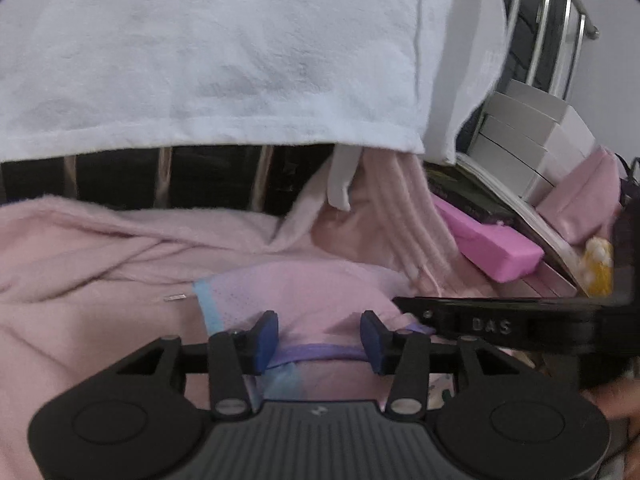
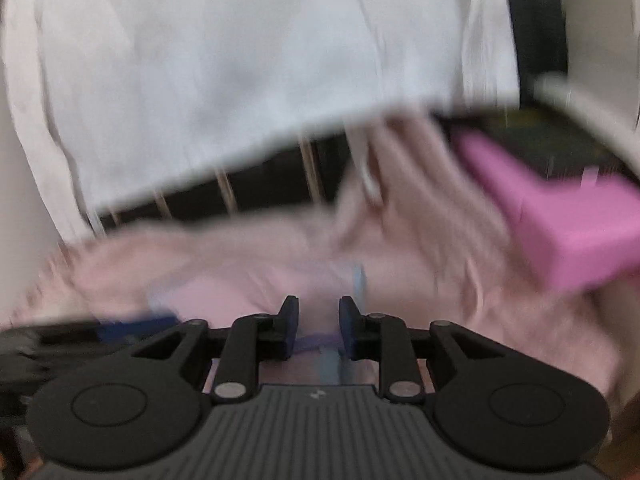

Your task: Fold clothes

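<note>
A small pink mesh garment (image 1: 304, 292) with light-blue trim and a purple edge band lies on a pink fleece blanket (image 1: 80, 264). My left gripper (image 1: 319, 334) is open, its blue pads (image 1: 267, 340) on either side of the purple band, just above the garment. My right gripper (image 2: 319, 326) is open too, narrower, over the same garment (image 2: 224, 300) near its blue trim; that view is blurred. The right gripper's black body (image 1: 520, 324) shows to the right in the left wrist view. The left gripper (image 2: 132, 330) shows blurred at the left of the right wrist view.
A white towel (image 1: 224, 52) hangs over a dark railing (image 1: 200, 176) behind. A pink ribbed garment (image 1: 404, 216) hangs beside it. A magenta box (image 1: 492, 244), books (image 1: 504, 200) and white boxes (image 1: 528, 136) are stacked at the right.
</note>
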`<state>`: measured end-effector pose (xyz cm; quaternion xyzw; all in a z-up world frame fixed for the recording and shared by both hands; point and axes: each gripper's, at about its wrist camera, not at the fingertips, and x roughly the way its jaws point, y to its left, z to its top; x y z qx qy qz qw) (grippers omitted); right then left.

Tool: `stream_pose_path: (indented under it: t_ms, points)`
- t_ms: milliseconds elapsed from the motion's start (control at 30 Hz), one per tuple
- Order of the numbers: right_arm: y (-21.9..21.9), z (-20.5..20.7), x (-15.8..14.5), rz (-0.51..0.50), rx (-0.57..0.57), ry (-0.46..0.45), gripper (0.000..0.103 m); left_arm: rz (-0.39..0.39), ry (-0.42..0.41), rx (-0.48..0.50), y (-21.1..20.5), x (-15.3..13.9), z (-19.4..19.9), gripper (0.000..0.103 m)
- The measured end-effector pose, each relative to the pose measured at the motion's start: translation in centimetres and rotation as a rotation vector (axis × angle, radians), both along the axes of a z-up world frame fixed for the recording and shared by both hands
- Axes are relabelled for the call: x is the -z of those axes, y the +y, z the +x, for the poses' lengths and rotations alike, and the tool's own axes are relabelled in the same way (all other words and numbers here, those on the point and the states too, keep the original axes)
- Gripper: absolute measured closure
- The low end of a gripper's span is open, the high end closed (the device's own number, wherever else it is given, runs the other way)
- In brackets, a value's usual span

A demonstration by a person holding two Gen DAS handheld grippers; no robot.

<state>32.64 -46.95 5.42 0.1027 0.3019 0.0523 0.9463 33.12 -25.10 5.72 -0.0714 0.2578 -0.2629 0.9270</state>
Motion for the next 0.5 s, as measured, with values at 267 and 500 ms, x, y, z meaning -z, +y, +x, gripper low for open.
stream_pose_path:
  t_ms: [267,500]
  points:
    - [1.7,-5.2,-5.1,-0.096,0.087,-0.118,0.079,-0.034,0.026,-0.037,1.5,-1.1,-2.1,0.056]
    - [10.2,-20.1,-10.3,-0.135,-0.095,-0.334,0.032,0.071,0.003,-0.092,10.9,-5.4,-15.2,0.037]
